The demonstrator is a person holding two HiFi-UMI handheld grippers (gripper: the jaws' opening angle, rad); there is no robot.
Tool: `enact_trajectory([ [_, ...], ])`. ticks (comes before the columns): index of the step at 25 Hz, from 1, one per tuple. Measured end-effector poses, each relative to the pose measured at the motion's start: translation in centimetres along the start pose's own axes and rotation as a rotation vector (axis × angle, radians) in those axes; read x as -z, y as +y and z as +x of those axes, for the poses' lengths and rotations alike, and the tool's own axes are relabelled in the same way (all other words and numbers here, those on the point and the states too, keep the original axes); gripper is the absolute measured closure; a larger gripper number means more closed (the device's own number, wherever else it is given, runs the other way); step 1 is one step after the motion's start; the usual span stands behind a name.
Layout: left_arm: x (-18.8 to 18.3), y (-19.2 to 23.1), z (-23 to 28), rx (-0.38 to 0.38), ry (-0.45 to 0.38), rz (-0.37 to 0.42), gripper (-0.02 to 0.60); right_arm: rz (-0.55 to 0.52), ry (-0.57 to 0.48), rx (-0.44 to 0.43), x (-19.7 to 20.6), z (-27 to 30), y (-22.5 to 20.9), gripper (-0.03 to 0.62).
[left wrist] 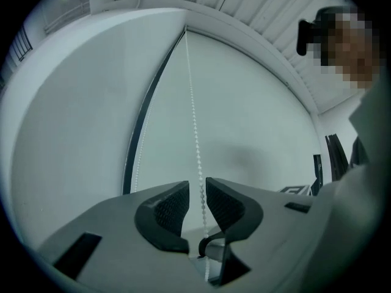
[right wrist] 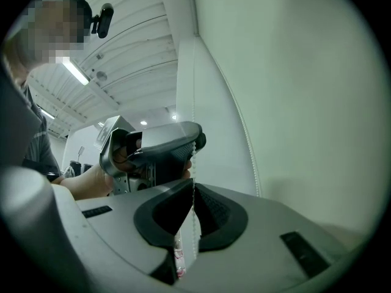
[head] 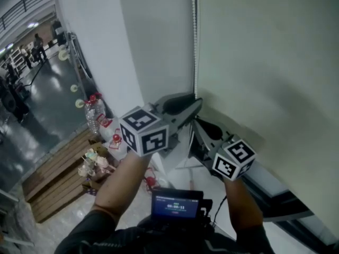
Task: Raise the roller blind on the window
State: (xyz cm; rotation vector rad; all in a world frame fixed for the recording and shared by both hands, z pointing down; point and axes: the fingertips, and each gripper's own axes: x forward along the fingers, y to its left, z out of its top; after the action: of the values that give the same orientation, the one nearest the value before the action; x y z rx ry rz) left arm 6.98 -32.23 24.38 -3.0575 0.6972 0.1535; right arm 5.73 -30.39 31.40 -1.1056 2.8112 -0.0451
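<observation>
The pale roller blind (head: 265, 52) hangs down over the window, and its white bead chain (head: 194, 36) runs along the blind's left edge. My left gripper (head: 197, 102) is the upper one. In the left gripper view its jaws (left wrist: 196, 185) stand open, with the chain (left wrist: 194, 115) passing through the gap clear of both pads. My right gripper (head: 195, 121) sits just below it. The right gripper (right wrist: 192, 185) is shut on the chain (right wrist: 194, 163), which rises from it to the left gripper (right wrist: 197, 140). A second strand (right wrist: 247, 139) hangs to the right against the blind (right wrist: 293, 102).
A white wall column (head: 148, 41) stands left of the window, and a dark window frame (head: 286, 205) shows below the blind at lower right. Far below on the left are wooden pallets (head: 58, 168), water bottles (head: 92, 112) and small items. A screen device (head: 176, 204) hangs at the person's chest.
</observation>
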Motion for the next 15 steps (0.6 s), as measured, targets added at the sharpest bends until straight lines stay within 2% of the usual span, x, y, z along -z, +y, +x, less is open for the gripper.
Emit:
enact_trajectory([
  [2,0.3,0.1,0.0,0.002,0.008,0.001,0.503,-0.001,-0.002,-0.008,0.0,0.2,0.2,0.586],
  [4,0.4,0.3,-0.1,-0.007,0.003,-0.006,0.574,-0.005,-0.010,-0.016,-0.1,0.3,0.2,0.586],
  [10,1.4,0.2,-0.4,0.012,0.028,-0.008,0.580,0.023,0.017,-0.012,1.2,0.8,0.0,0.586],
  [15,1.6,0.4,-0.9,0.018,-0.012,-0.023,0.580,0.038,0.012,-0.013,1.5,0.9,-0.2,0.586],
])
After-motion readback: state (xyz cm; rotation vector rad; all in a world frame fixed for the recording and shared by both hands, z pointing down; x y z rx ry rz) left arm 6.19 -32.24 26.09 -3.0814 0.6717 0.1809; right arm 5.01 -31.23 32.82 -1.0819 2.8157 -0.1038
